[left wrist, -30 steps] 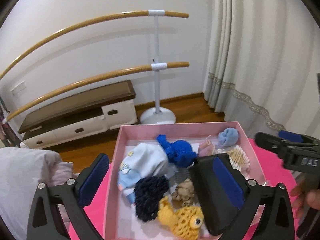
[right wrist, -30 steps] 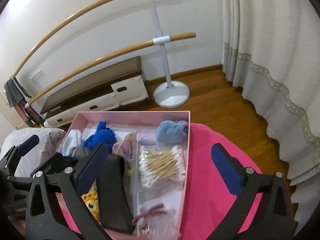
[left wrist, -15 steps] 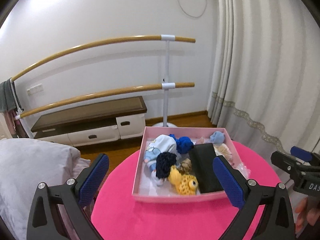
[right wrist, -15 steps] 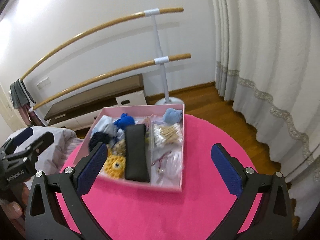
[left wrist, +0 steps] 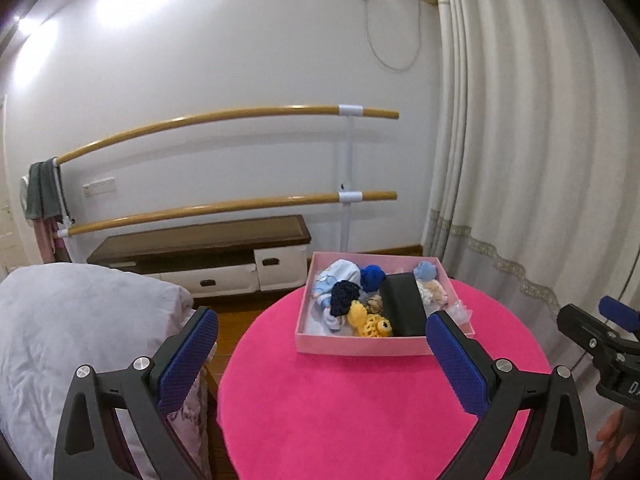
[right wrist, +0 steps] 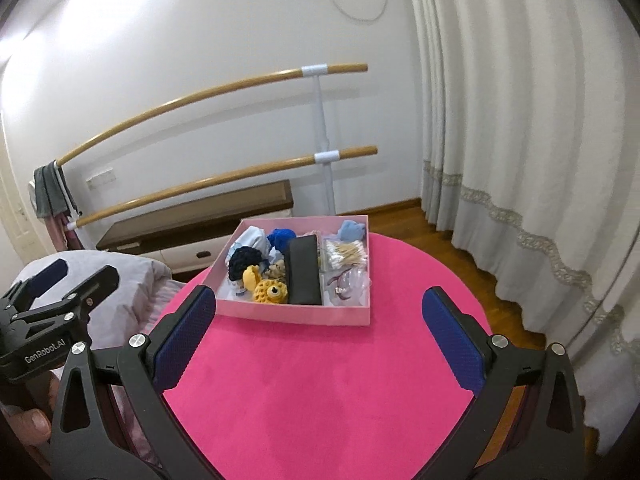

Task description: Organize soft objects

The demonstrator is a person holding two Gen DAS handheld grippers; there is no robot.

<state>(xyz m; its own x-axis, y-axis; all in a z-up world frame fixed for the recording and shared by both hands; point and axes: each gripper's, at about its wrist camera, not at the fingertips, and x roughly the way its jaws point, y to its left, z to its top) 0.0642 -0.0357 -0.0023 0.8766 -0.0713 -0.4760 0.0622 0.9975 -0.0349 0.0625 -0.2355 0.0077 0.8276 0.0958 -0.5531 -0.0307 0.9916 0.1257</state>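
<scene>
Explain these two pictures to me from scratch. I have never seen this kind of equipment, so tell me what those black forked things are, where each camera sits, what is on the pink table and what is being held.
There is no robot here. A person holds a hand-operated gripper in each hand, and a wide-angle camera on each one looks forward along its two blue-padded fingers. One picture comes from the left gripper, the other from the right gripper; each also catches the other at its edge.

Both grippers are open and hold nothing. They hover over the near part of a round table with a bright pink cover.

On the far side of the table sits a pink box. Inside it are a yellow crocheted toy, a dark navy knitted piece, a bright blue one, a pale blue cloth, a black case and a packet of cotton swabs.
</scene>
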